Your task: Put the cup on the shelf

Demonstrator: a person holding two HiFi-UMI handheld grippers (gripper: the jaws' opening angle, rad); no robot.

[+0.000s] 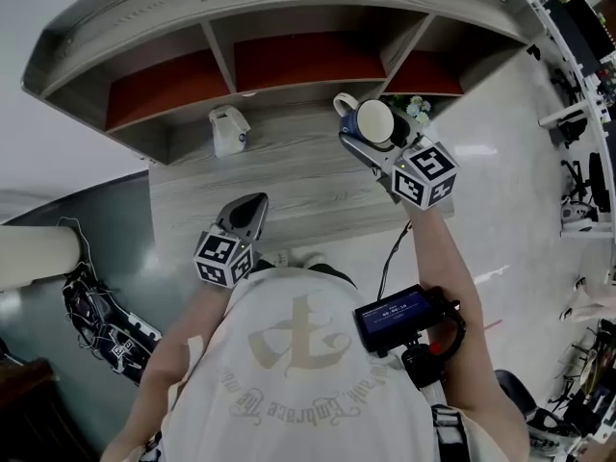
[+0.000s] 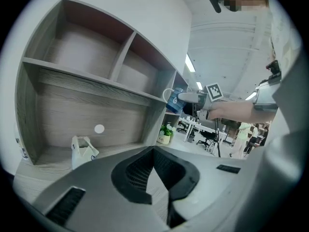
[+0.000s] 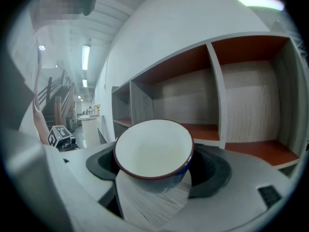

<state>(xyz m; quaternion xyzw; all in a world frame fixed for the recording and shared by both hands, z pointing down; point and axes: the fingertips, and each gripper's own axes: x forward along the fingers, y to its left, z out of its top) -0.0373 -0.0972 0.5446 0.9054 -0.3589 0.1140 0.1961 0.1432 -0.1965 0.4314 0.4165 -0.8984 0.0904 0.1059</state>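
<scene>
The right gripper (image 1: 372, 133) is clamped on the cup (image 3: 153, 149). Its dark pads (image 3: 212, 170) press the blue sides, and the mouth is tipped back toward the gripper's camera. The cup is held in the air at about one o'clock in the head view, in front of the shelf (image 1: 219, 58). It is level with the divider between the middle and right compartments and inside neither. It has a white inside with nothing in it, a dark red rim, and a white handle (image 1: 344, 102) on the shelf side.

The left gripper (image 1: 248, 208) sits low at about eleven o'clock from the person's chest. Its jaws are together with nothing between them, and it points at the worktop.

The head view shows three shelf compartments with red-orange boards and grey wood-grain walls, and nothing shows in any of them. Below them, at eleven o'clock from the left gripper, a small white bag (image 1: 229, 128) stands upright on the worktop (image 1: 289, 181); what it holds cannot be seen. A potted plant (image 1: 416, 112) with pale flowers stands at the shelf's right end, at two o'clock from the cup.

The worktop is grey wood grain. To the right lies a glossy pale floor (image 1: 520, 162). In the left gripper view, office desks and chairs (image 2: 203, 129) show beyond the shelf under strip lights.
</scene>
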